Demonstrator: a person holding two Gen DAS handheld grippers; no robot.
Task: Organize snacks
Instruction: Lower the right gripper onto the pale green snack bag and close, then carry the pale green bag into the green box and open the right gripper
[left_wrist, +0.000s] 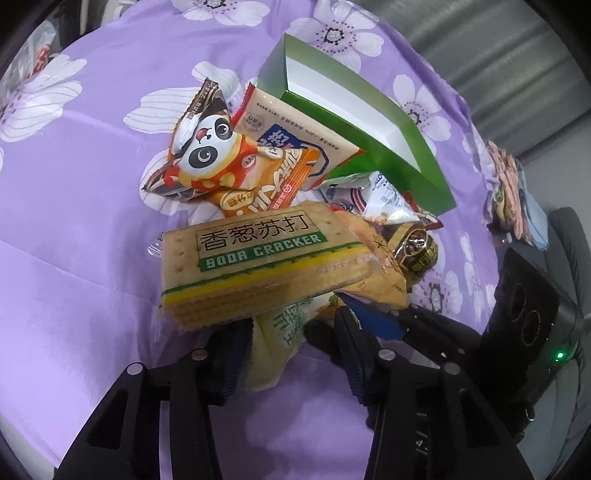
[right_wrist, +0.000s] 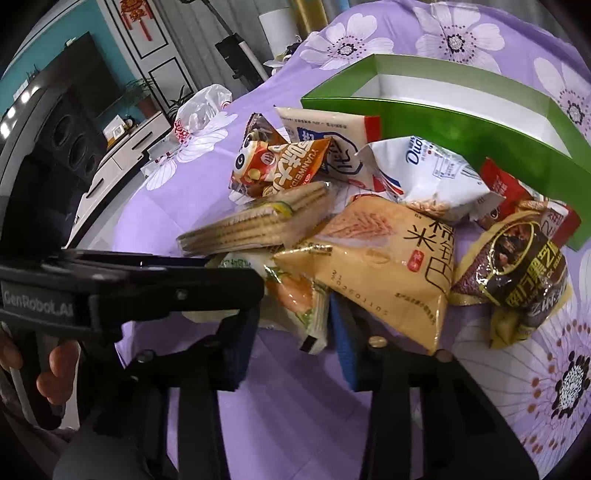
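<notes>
A pile of snack packets lies on the purple flowered cloth (left_wrist: 74, 221) in front of an open green box (left_wrist: 369, 110), which also shows in the right wrist view (right_wrist: 461, 125). A soda cracker pack (left_wrist: 258, 258) lies on top of the pile, just above my left gripper (left_wrist: 288, 347). The left gripper is open around a pale green packet (left_wrist: 280, 332). My right gripper (right_wrist: 291, 339) is open around the same green and orange packet (right_wrist: 299, 302). A tan rice-cracker bag (right_wrist: 391, 262) lies over the right finger. The cracker pack shows edge-on in the right wrist view (right_wrist: 255, 221).
A panda packet (left_wrist: 221, 158), a beige packet (left_wrist: 291, 129), a white Duo bag (right_wrist: 432, 173), a red packet (right_wrist: 517, 195) and a dark gold bag (right_wrist: 524, 273) fill the pile. A plastic bag (right_wrist: 199, 110) lies at the far table edge. The other gripper's body (left_wrist: 532, 321) is at right.
</notes>
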